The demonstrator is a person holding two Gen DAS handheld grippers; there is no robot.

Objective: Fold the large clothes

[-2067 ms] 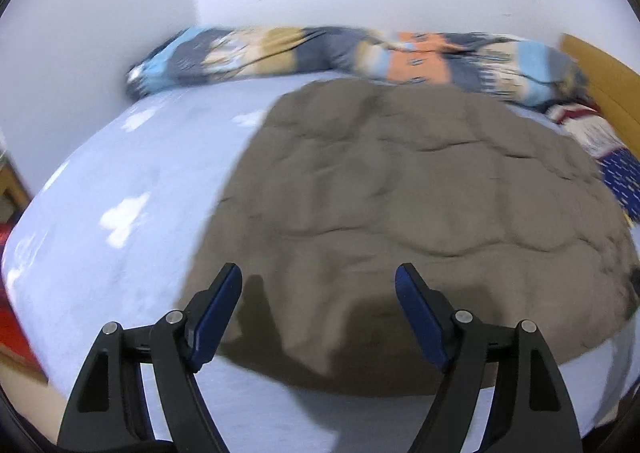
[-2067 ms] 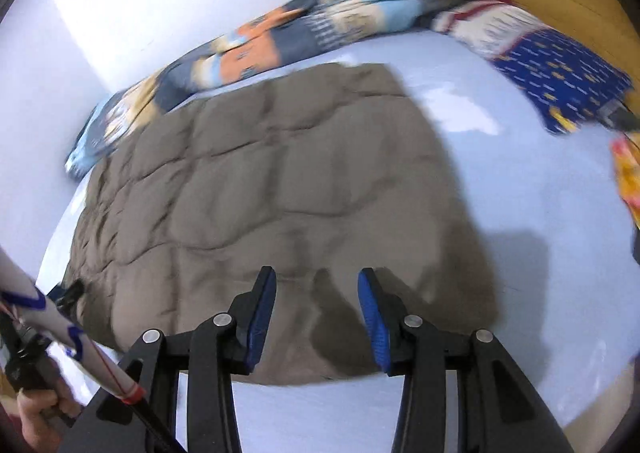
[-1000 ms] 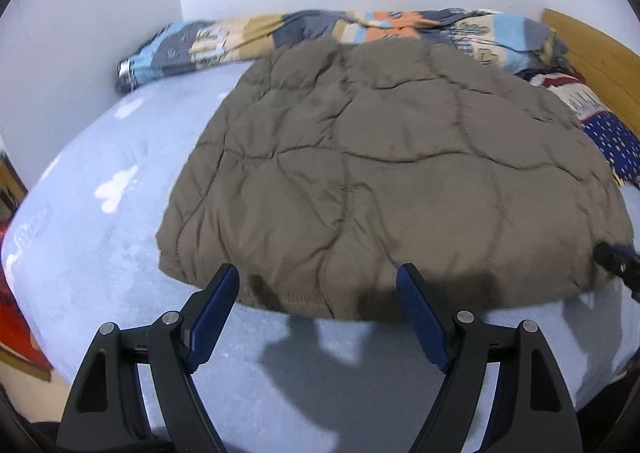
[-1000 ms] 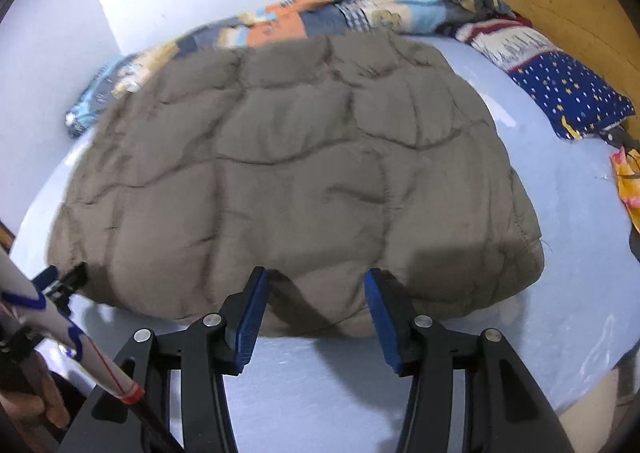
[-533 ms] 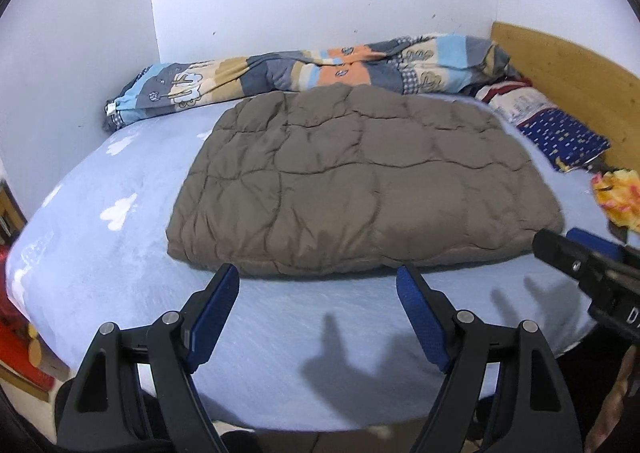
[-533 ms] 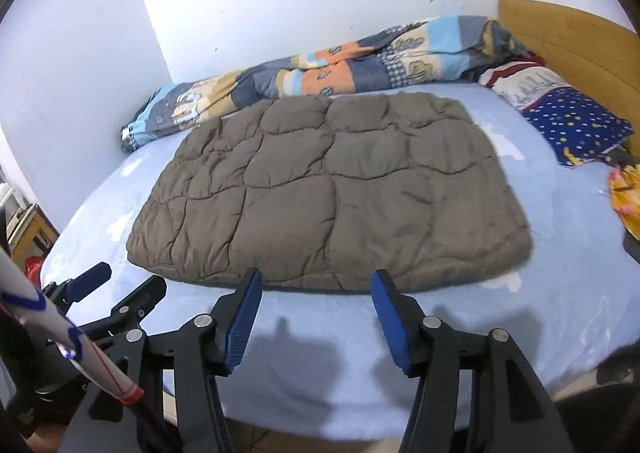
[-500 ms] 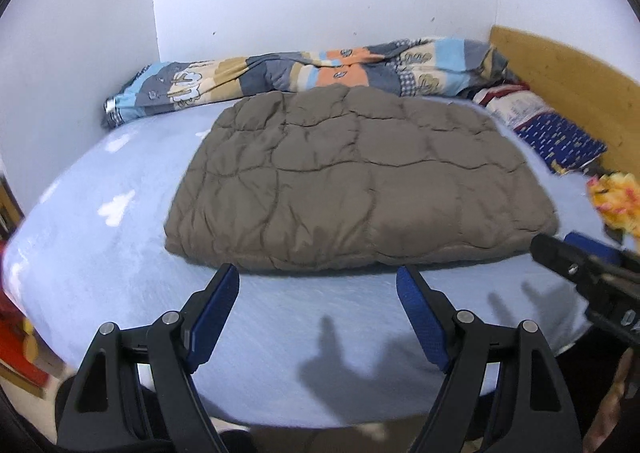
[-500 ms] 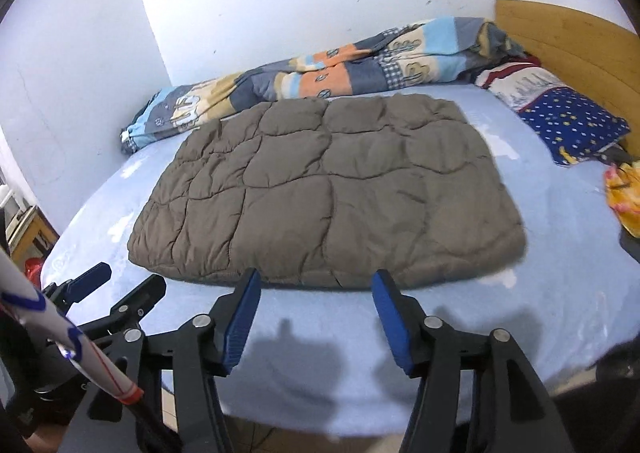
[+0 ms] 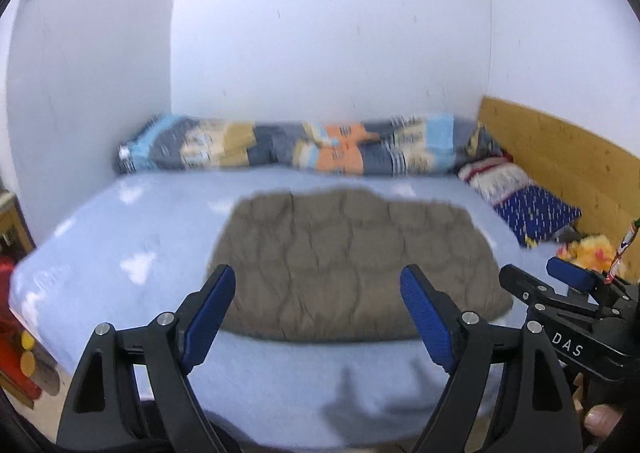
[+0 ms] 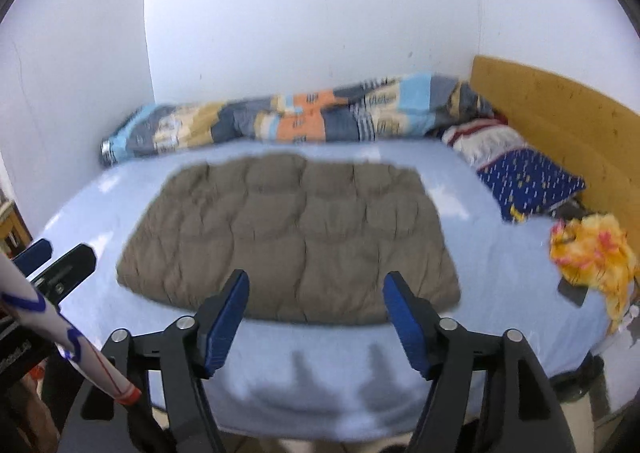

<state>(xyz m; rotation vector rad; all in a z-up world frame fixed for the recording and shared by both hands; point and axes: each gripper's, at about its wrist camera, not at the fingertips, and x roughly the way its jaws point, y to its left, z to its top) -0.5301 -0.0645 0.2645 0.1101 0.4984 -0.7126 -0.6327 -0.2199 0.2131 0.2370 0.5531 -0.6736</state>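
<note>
A brown quilted garment (image 9: pixel 352 261) lies folded into a flat rectangle on the light blue bed (image 9: pixel 120 253); it also shows in the right wrist view (image 10: pixel 292 233). My left gripper (image 9: pixel 316 289) is open and empty, held back from the bed's near edge. My right gripper (image 10: pixel 314 293) is open and empty, also back from the edge. The right gripper shows at the right of the left wrist view (image 9: pixel 560 285), and the left gripper at the left of the right wrist view (image 10: pixel 52 261).
A rolled patchwork duvet (image 10: pixel 288 121) lies along the far wall. A blue starred pillow (image 10: pixel 528 181) and a yellow cloth (image 10: pixel 592 253) lie at the right by the wooden headboard (image 10: pixel 560 121). Red items (image 9: pixel 12 317) stand left of the bed.
Both grippers have pulled back and up from the garment, which now lies farther off and smaller in both views. Both stayed open and empty.
</note>
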